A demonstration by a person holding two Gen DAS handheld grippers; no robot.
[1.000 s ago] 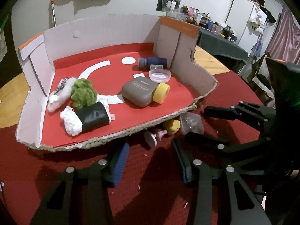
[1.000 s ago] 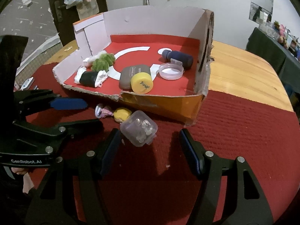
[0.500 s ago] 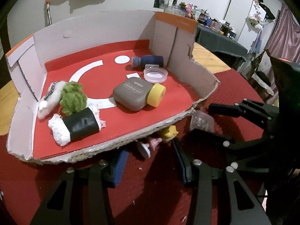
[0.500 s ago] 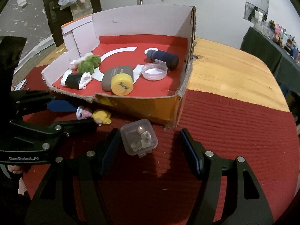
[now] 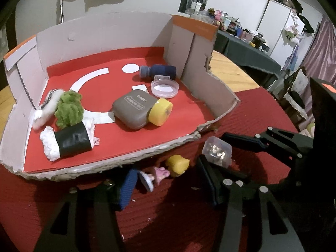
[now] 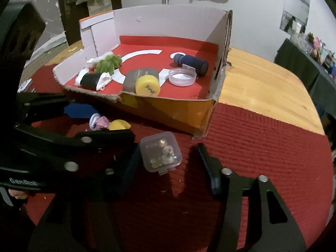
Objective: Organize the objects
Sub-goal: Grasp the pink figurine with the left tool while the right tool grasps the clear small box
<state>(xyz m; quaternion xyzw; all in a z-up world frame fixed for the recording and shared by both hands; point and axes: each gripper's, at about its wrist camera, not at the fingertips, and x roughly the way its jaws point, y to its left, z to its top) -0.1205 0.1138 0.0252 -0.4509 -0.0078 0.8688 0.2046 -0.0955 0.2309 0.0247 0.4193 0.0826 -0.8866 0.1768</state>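
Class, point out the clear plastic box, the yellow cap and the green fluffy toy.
clear plastic box [image 6: 161, 153], right wrist view, middle of its lid
yellow cap [image 6: 147, 85], right wrist view, flat end
green fluffy toy [image 5: 69, 109], left wrist view, centre

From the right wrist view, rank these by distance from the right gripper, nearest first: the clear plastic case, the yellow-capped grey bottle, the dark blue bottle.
1. Clear plastic case: on the red mat, between the fingers of the right gripper.
2. Yellow-capped grey bottle: inside the cardboard box, near its front edge.
3. Dark blue bottle: lying farther back in the box, toward the right wall.
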